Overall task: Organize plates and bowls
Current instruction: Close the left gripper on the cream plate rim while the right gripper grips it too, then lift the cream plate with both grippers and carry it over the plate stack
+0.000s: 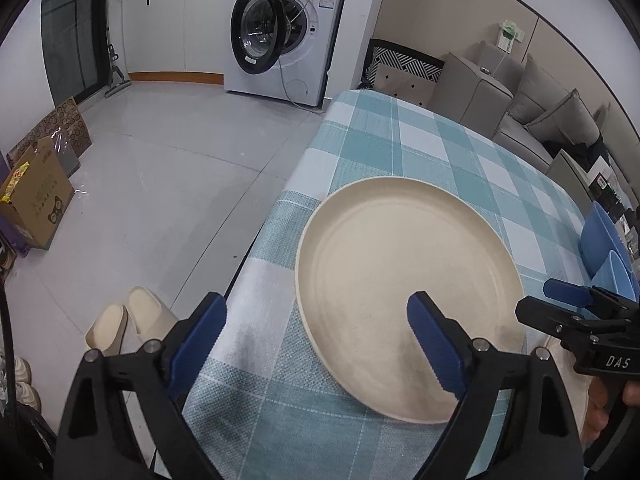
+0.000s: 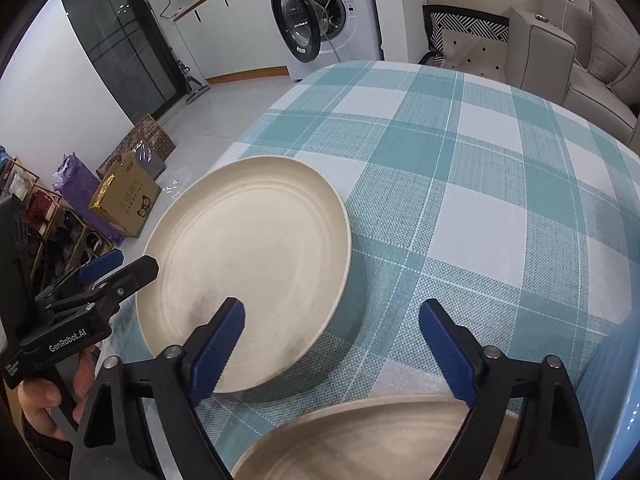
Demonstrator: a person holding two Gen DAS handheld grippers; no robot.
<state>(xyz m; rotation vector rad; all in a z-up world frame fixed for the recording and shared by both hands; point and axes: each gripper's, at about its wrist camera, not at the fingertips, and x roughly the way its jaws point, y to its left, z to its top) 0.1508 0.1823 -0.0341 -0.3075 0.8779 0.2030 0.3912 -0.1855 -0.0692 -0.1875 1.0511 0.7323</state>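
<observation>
A large cream plate (image 1: 404,280) lies flat on the checked tablecloth (image 1: 420,148) near the table's left edge; it also shows in the right wrist view (image 2: 256,256). My left gripper (image 1: 316,320) is open and empty, with its right finger over the plate's near part and its left finger past the table edge. My right gripper (image 2: 332,328) is open and empty, above the cloth just right of that plate. A second cream plate (image 2: 360,440) lies directly under it at the near edge. Blue bowls (image 1: 604,248) sit at the right.
The table's left edge drops to a tiled floor with cream slippers (image 1: 128,324) and a cardboard box (image 1: 36,196). A washing machine (image 1: 284,28) with its door open stands beyond. A grey sofa (image 1: 532,108) and a patterned chair (image 2: 468,36) lie behind the table.
</observation>
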